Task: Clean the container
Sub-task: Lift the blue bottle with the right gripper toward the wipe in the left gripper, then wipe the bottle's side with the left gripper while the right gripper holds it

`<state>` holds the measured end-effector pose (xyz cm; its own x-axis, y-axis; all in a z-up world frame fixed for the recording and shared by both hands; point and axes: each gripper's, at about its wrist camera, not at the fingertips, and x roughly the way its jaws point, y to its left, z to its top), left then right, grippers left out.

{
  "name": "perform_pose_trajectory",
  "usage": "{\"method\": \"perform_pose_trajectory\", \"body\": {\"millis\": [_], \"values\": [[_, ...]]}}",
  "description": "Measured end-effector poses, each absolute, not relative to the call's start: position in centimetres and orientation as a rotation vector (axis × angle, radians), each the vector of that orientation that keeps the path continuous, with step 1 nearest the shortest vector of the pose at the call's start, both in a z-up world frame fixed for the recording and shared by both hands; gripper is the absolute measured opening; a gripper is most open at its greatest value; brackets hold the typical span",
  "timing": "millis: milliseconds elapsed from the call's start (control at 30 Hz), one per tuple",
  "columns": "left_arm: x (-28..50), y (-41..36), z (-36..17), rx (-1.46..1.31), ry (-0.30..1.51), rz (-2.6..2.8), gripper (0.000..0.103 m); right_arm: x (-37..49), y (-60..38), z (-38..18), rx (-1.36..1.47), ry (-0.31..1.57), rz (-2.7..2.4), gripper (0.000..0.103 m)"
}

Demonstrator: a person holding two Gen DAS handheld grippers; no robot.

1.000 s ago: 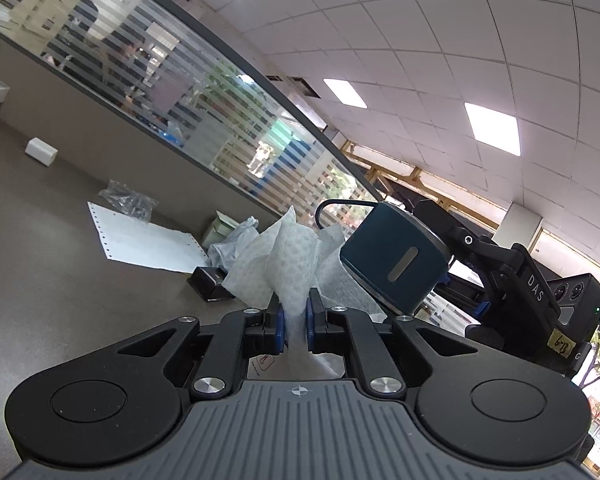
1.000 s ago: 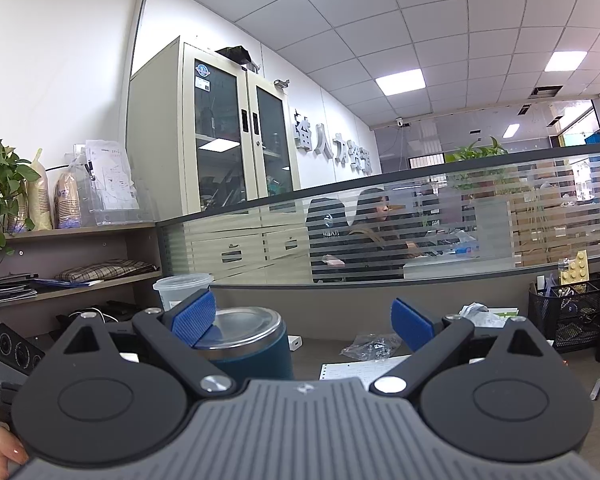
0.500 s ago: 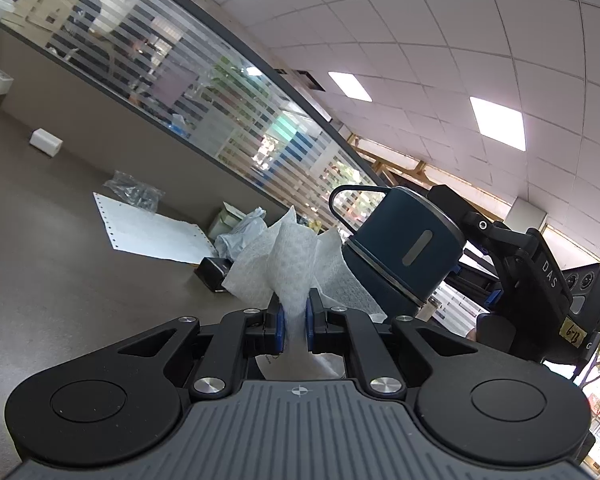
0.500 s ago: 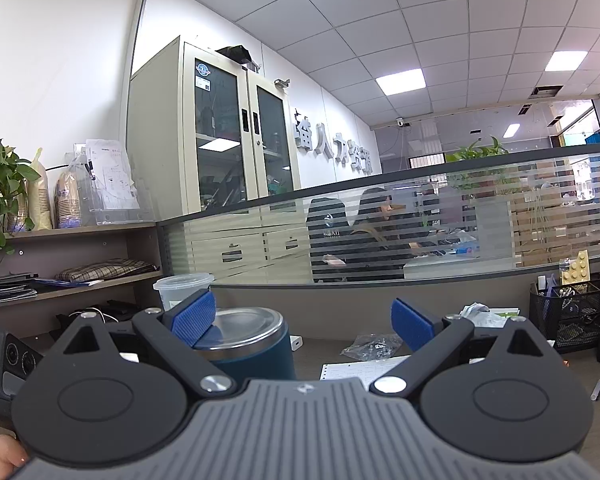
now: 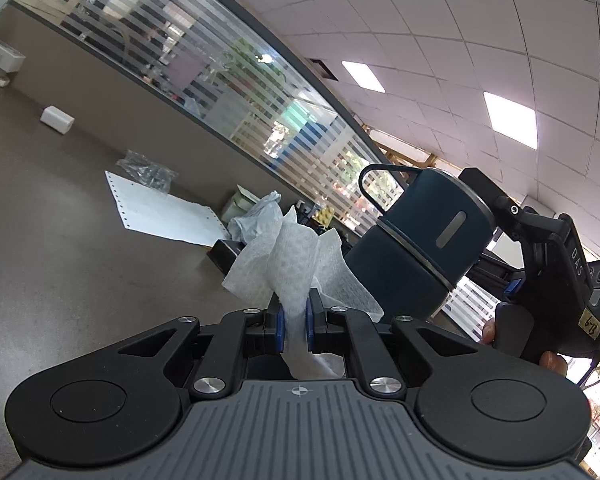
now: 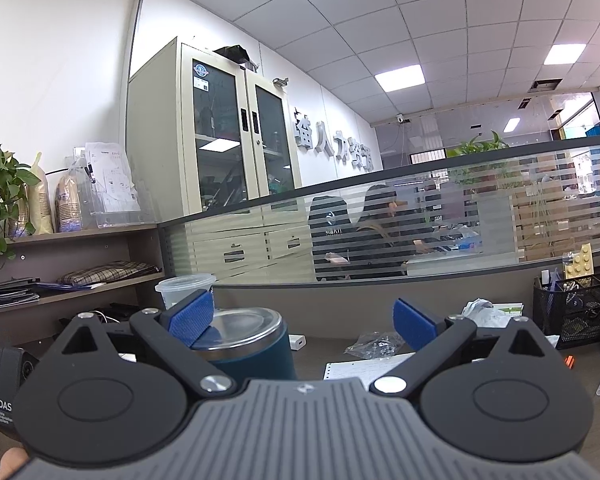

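Note:
A dark blue container [image 5: 416,256] with a steel band, a wire handle and a steel lid [image 6: 246,322] stands on the brown desk [image 5: 60,248]. My left gripper [image 5: 295,322] is shut on a white paper towel [image 5: 296,256] that fans out above its pads, just left of the container. My right gripper [image 6: 303,320] has its jaws wide and opening. The container sits between them close to the left pad [image 6: 192,316], and the right pad [image 6: 414,324] is well apart from it. The right tool's black housing [image 5: 548,248] shows behind the container.
On the desk lie a perforated paper sheet [image 5: 160,212], a clear bag of small parts [image 5: 146,170], crumpled tissue [image 6: 482,312] and a small white box [image 5: 56,118]. A clear plastic cup [image 6: 184,290], a mesh organiser [image 6: 572,308] and the glass partition [image 6: 440,232] stand behind.
In the left wrist view the container has grown larger and its handle has come into sight as the towel drew nearer. The right wrist view is almost the same.

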<state>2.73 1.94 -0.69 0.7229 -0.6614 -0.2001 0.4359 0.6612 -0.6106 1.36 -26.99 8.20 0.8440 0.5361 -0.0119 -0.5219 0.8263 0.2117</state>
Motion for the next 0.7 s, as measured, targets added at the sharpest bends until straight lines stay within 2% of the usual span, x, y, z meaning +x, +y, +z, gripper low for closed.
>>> {"method": "perform_pose_trajectory", "body": {"millis": [433, 700], "values": [[3.3, 2.1, -1.3, -0.589, 0.466, -0.633, 0.013, 2.2, -27.2, 8.7, 0.209, 0.089, 0.561, 0.102], [2.6, 2.6, -0.3, -0.601, 0.423, -0.651, 0.013, 1.9, -27.8, 9.3, 0.212, 0.099, 0.53, 0.103]]}}
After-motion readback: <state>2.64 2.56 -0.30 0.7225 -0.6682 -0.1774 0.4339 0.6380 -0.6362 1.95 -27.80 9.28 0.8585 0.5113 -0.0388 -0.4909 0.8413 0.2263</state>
